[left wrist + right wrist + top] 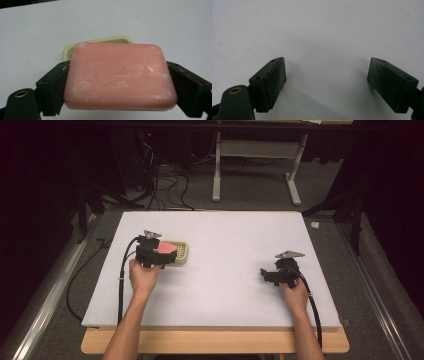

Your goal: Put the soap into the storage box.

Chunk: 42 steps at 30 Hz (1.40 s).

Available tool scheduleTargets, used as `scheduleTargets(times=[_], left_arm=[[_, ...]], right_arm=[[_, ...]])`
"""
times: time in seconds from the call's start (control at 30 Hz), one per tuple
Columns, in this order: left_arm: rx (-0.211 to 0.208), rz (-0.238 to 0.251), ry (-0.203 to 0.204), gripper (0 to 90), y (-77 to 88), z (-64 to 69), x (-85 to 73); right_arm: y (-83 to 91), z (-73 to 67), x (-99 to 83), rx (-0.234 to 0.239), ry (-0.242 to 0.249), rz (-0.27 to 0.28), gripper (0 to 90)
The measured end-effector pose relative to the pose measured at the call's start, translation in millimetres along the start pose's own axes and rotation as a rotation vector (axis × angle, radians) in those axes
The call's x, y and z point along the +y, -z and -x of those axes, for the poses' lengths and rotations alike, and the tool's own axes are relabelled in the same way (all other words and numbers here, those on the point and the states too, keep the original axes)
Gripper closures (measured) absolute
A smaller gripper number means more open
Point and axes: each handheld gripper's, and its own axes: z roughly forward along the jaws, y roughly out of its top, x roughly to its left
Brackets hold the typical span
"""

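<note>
A rounded rectangular bar of pink soap (120, 77) sits clamped between the two black jaws of the left claw (120, 82), gripped at its short ends and held flat. No brand, stamp or lettering can be read on the bar; its broad face is smooth but scuffed, streaked with pale scratches and whitish flecks along the edges. Just behind and below it lies a pale yellow-green plastic soap dish (100, 41), partly hidden by the bar. From the high view, the left claw (162, 252) holds the soap (165, 248) over the near end of the slotted dish (181, 252), on the left half of the white-topped desk (225, 235). The right claw (265, 274) rests well apart on the right side of the desk, low over its surface, gripped by the person's right hand (296, 295). Its own camera shows the jaws of this claw (327, 75) standing wide apart with bare white desk between them.
</note>
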Motion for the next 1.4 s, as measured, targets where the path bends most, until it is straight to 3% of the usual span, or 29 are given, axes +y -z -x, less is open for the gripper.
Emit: scheduleTargets(times=[0.33,0.8,0.9,1.0,1.4], left_arm=[[0.015,-0.009,0.047,13.9,-13.9,-8.2,0.5],[0.044,-0.035,0.083,13.9,-34.0,-16.2,-0.5],[0.078,-0.057,0.059,13.9,-39.2,-15.4,1.0],[0.080,-0.064,0.045,13.9,-44.5,-13.4,4.0],[0.074,-0.090,0.068,13.9,-62.8,-12.0,2.4]], right_arm=[[0.0,0.0,0.0,0.000,0.000,0.000,16.1],[0.0,0.0,0.0,0.000,0.000,0.000,16.1],[0.0,0.0,0.0,0.001,-0.001,0.000,16.1],[0.0,0.1,0.0,0.001,-0.001,0.000,16.1],[0.0,0.1,0.0,0.000,-0.001,0.000,16.1]])
